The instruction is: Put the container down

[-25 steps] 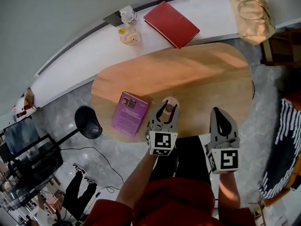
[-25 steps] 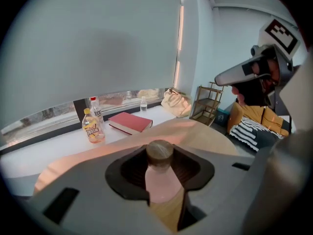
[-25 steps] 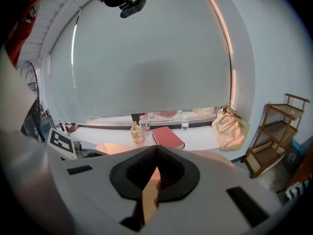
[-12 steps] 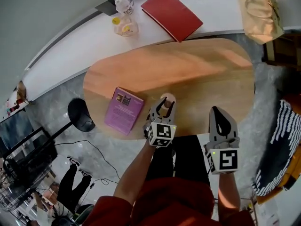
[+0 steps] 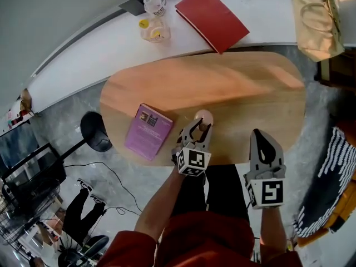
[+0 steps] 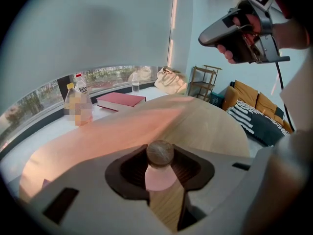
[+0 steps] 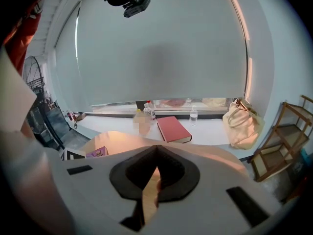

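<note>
A small pink container (image 5: 203, 117) with a round brown lid (image 6: 160, 153) stands upright between the jaws of my left gripper (image 5: 197, 132), which is shut on its body (image 6: 159, 176). It hangs over the near edge of the oval wooden table (image 5: 239, 88); whether its base touches the wood is hidden. My right gripper (image 5: 262, 142) is to its right at the table's near edge, its jaws meeting at the tips (image 7: 156, 148) with nothing between them. In the left gripper view the right gripper (image 6: 244, 26) appears at the upper right, held in a hand.
A purple book (image 5: 147, 131) lies on the table left of the container. On the white ledge behind are a red book (image 5: 212, 19), bottles (image 5: 153, 26) and a beige bag (image 5: 320, 21). A black stool (image 5: 92, 131) stands left, a striped cushion (image 5: 336, 171) right.
The left gripper keeps its hold on the container and has edged slightly right, away from the purple book. The head view has shifted a little. The right gripper stays put.
</note>
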